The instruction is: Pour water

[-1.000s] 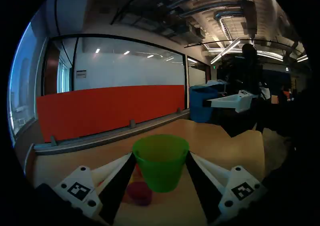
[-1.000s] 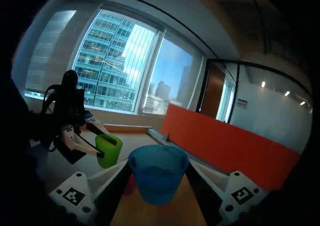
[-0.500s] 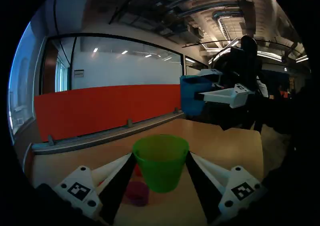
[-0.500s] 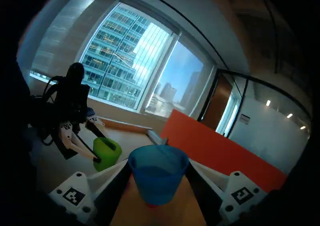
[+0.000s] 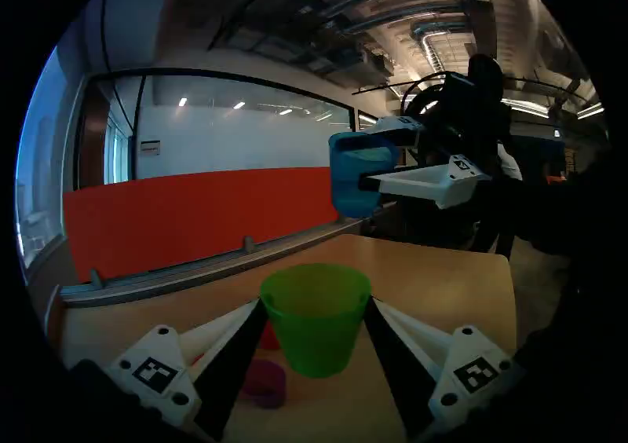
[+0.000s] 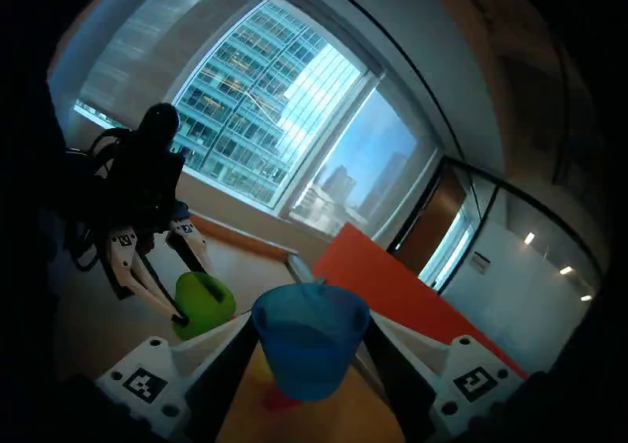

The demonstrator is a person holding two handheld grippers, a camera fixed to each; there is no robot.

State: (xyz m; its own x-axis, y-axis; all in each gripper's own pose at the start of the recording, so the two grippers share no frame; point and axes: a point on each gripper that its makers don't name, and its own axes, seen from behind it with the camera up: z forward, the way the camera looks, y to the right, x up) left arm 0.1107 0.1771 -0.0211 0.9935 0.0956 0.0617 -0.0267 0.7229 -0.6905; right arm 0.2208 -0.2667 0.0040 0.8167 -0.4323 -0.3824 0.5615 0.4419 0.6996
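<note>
Left gripper [image 5: 315,306] clamped tight on green cup [image 5: 315,329], both fingers pressing its sides. Cup upright, held above table [image 5: 447,274] by near edge. Right gripper [image 6: 312,317] clamped on blue cup [image 6: 310,356], cup raised and tipped over table's far edge, well apart from green cup. Small purple cup [image 5: 265,382] sat on table under left finger.

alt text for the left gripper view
A green cup sits clamped in the left tongs over a wooden table. Beyond it, the right tongs hold a blue cup high and tilted, before an orange wall.
</note>
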